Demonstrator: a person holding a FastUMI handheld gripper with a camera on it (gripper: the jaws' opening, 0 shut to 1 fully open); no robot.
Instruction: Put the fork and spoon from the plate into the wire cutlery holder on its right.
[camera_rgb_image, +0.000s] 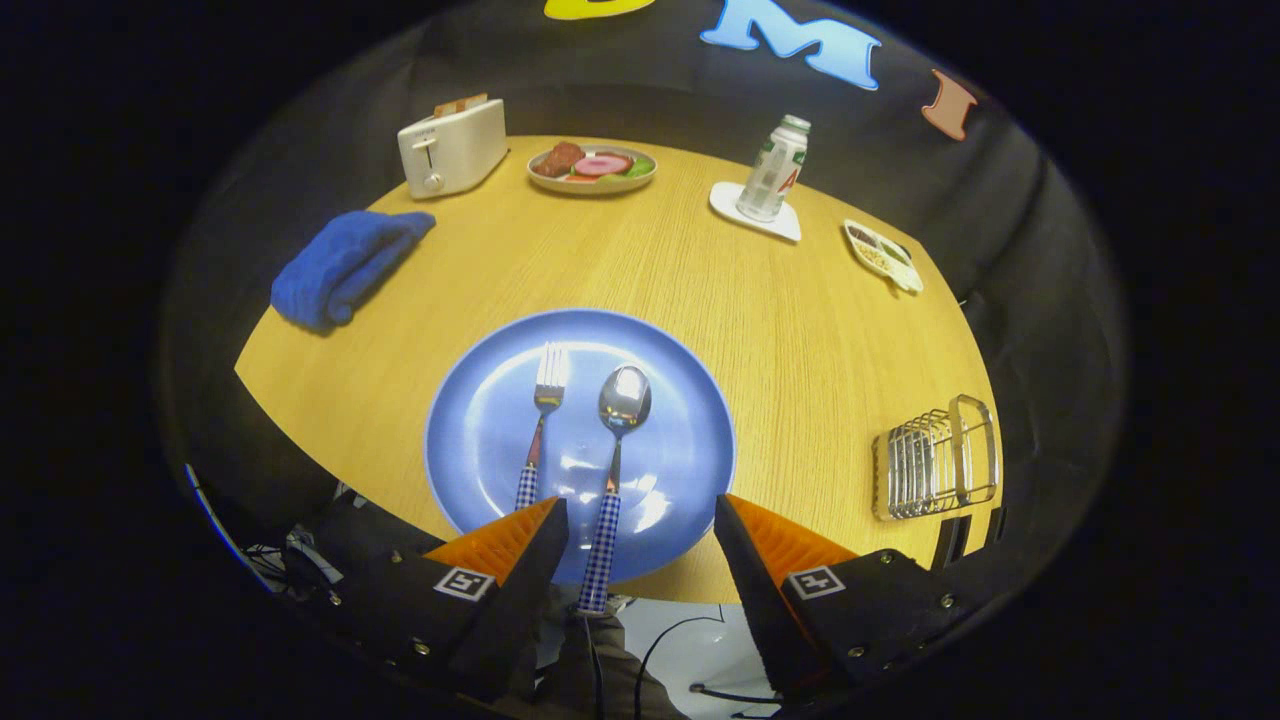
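Gripper view: the round light-wood table has open bare wood through its middle, between the round blue plate at the near edge and the things ranged along the far edge. Bare wood also lies between the plate and the chrome wire cutlery holder, which stands at the table's right edge, well apart from the plate. Along the far edge stand a cream toaster, a shallow dish of sliced meat and greens, and a white-and-green bottle upright on a white coaster; a small divided snack tray sits toward the far right edge. A folded blue towel lies at the left edge. Black cloth walls the booth behind the table.

The gripper is released, its fingers spread wide over the plate's near rim, touching nothing. The steel fork with a blue-checked handle lies on the plate just ahead of the left finger, its handle end at that fingertip. The steel spoon with a matching checked handle lies beside it, handle running back between the fingers and overhanging the table's near edge.
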